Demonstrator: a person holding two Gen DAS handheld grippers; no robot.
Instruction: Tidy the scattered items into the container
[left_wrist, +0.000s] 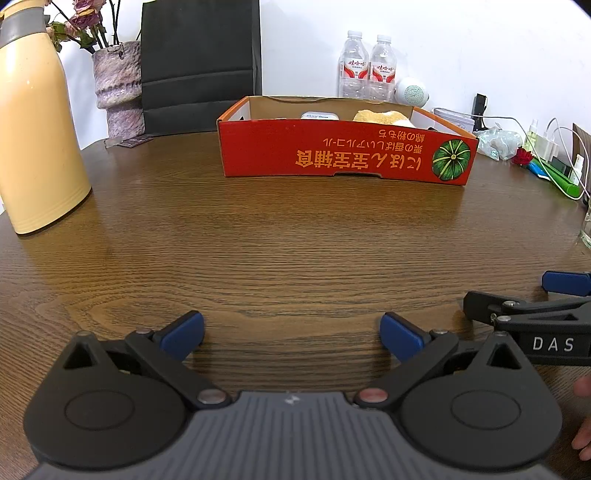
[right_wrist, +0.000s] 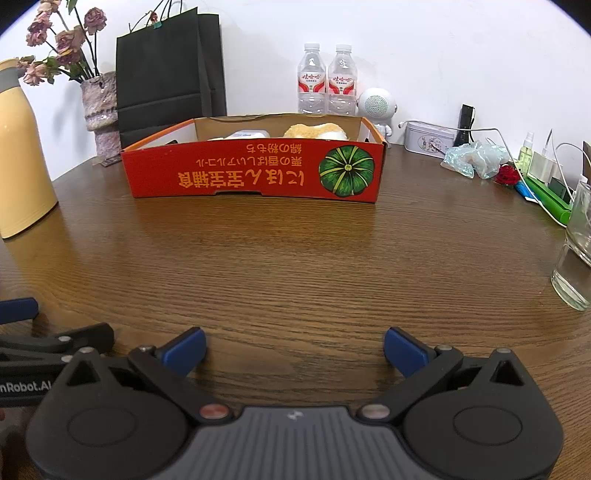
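A red cardboard box (left_wrist: 343, 157) with a green pumpkin print stands on the wooden table, far ahead of both grippers; it also shows in the right wrist view (right_wrist: 255, 173). Inside it lie a yellow-white plush item (left_wrist: 380, 116) (right_wrist: 316, 132) and a white flat item (left_wrist: 319, 115) (right_wrist: 247, 134). My left gripper (left_wrist: 291, 334) is open and empty, low over the table. My right gripper (right_wrist: 294, 349) is open and empty beside it; it shows at the right edge of the left wrist view (left_wrist: 517, 295).
A yellow thermos (left_wrist: 33, 125) stands at the left, with a flower vase (left_wrist: 118, 85) and black paper bag (left_wrist: 201, 62) behind. Two water bottles (right_wrist: 327, 81), a white speaker (right_wrist: 376, 103), a tin, cables and a drinking glass (right_wrist: 576, 254) are at the back and right.
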